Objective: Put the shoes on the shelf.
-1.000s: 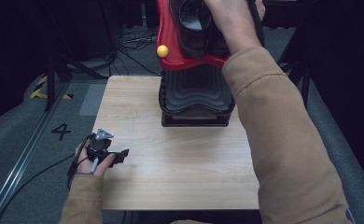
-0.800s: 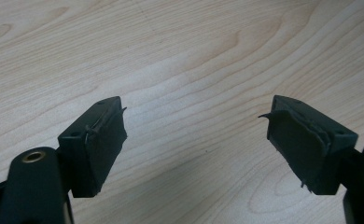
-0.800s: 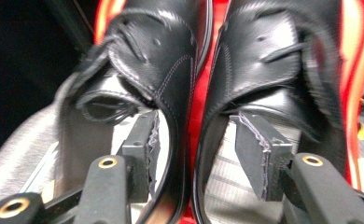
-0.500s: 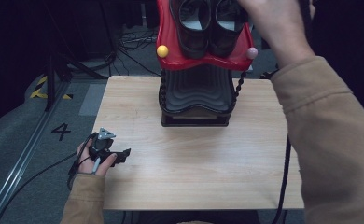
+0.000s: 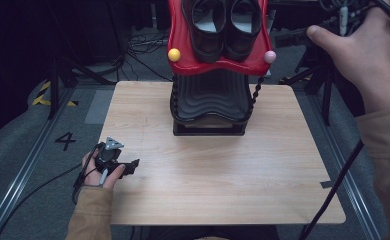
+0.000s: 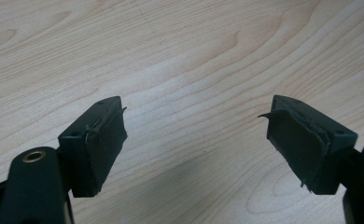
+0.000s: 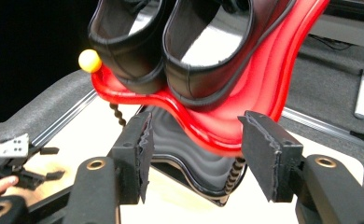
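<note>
A pair of black shoes [image 5: 225, 25] sits on the red top shelf [image 5: 218, 67] of a small rack at the table's far edge, above a black ribbed lower shelf [image 5: 210, 97]. My right gripper [image 7: 199, 121] is open and empty, its jaws aimed at the red shelf [image 7: 264, 70] and the shoes [image 7: 208, 60] from a short distance. In the high view the hand [image 5: 368, 55] holding it is up at the far right, off the table. My left gripper [image 5: 115, 162] rests at the table's front left. Its jaws [image 6: 196, 112] are wide open over bare wood.
The wooden table [image 5: 208, 180] is bare apart from the rack. A yellow ball [image 5: 173, 54] and a pink ball [image 5: 269, 56] tip the red shelf's front corners. A black cable [image 5: 333, 190] trails down past the table's right edge. Grey floor, rails and stands surround the table.
The right hand has drawn away from the shoes on the red shelf, moving right and off the table, so both shoes are uncovered. The left gripper has stayed put.
</note>
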`<state>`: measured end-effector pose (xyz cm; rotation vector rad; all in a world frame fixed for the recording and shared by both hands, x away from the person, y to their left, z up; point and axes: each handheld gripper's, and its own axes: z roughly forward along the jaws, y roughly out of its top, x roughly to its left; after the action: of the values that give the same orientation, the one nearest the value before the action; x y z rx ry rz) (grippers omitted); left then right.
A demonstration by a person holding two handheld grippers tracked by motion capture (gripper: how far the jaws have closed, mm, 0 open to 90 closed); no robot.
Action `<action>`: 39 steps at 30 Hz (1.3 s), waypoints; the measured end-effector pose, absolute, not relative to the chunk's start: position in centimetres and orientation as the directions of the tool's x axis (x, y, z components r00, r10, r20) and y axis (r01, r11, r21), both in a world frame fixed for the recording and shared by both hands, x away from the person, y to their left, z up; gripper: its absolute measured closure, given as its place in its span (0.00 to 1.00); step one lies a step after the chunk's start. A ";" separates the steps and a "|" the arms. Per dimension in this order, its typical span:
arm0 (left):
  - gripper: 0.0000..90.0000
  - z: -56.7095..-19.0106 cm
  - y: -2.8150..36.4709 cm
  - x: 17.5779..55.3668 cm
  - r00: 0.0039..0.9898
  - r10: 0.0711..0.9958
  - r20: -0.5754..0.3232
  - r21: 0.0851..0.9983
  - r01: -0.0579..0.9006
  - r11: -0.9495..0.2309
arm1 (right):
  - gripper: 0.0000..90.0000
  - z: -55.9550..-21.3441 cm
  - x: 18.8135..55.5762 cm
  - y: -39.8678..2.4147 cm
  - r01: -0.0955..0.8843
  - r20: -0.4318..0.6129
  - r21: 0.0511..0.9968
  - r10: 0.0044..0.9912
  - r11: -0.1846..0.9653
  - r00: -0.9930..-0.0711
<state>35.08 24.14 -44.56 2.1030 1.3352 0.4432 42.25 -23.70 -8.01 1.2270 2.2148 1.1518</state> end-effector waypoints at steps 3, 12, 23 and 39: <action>0.22 -44.5 24.1 35.0 0.435 0.900 -0.039 0.646 0.698 -0.309 | 0.49 -8.4 41.3 -25.1 0.533 0.073 0.793 0.823 0.295 -0.563; 0.22 -44.6 23.9 34.8 0.436 0.899 -0.031 0.640 0.700 -0.317 | 0.47 -12.1 40.1 -27.6 0.558 0.081 0.762 0.805 0.330 -0.587; 0.23 -44.5 23.9 33.5 0.432 0.902 0.002 0.634 0.697 -0.335 | 0.46 -19.7 40.2 -28.1 0.561 0.086 0.718 0.747 0.412 -0.659; 0.23 -44.6 23.9 32.9 0.427 0.904 0.011 0.633 0.697 -0.337 | 0.44 -30.2 38.7 -28.8 0.563 0.126 0.675 0.678 0.477 -0.725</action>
<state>32.92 23.95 -44.58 2.1348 1.3474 0.4943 38.73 -28.79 -30.24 1.0845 2.5595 1.0799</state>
